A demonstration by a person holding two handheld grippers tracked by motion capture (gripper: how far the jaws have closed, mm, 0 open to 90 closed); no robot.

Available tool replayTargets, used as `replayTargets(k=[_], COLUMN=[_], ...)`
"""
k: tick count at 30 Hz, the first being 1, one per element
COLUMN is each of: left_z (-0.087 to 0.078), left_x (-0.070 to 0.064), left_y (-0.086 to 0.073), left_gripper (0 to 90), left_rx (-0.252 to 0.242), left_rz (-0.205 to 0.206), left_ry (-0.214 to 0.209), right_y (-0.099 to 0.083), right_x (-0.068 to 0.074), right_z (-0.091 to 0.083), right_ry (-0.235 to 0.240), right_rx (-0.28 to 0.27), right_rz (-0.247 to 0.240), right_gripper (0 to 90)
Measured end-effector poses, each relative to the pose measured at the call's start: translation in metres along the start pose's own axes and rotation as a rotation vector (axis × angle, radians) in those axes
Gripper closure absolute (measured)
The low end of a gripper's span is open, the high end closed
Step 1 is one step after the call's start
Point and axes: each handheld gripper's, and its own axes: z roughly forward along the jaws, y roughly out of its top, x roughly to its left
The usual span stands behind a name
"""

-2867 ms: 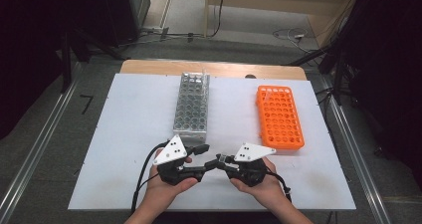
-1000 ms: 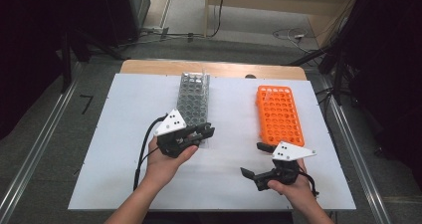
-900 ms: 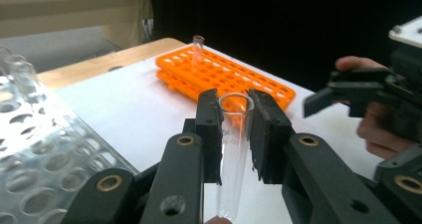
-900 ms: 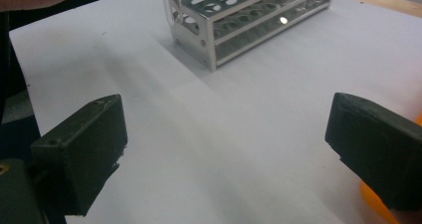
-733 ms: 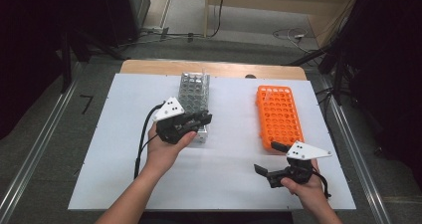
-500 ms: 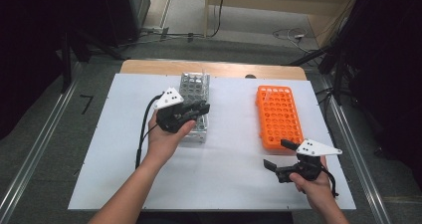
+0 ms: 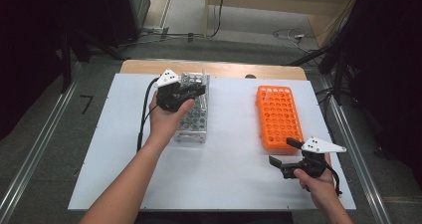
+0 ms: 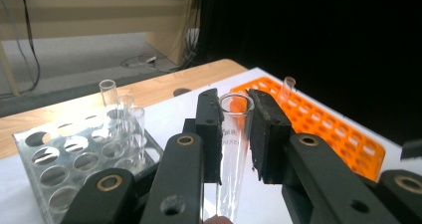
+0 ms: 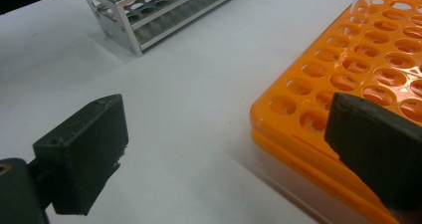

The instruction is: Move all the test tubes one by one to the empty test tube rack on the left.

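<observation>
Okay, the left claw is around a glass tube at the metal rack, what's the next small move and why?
Probably lift the tube straight up, clear of the metal rack, before carrying it toward the orange rack. The left claw has its jaws on both sides of the tube, other tubes stand close beside it, and the right claw waits open by the orange rack.

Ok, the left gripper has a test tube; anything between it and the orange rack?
Nothing visible. The left gripper is shut on the test tube above the metal rack, and only bare white tabletop separates that from the orange rack. The right gripper hangs open at the orange rack's near end.
</observation>
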Motion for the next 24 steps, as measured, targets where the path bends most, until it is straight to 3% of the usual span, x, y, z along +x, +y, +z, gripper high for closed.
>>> replayTargets(k=[12,18,24], left_z=[0.034,0.046,0.058], left_x=[0.025,0.033,0.034], left_y=[0.009,0.009,0.003], left_gripper=[76.2,76.2,76.2], left_rx=[-0.005,-0.019,0.012], left_rz=[0.013,-0.004,0.014], left_ry=[0.132,0.158,0.184], right_y=[0.000,-0.001,-0.001], right_x=[-0.001,-0.001,-0.001], right_z=[0.001,0.001,0.001], right_ry=[-0.003,0.001,0.003], right_rx=[-0.002,-0.003,-0.007], right_rz=[-0.003,-0.003,-0.001], right_gripper=[2.3,2.3,2.4])
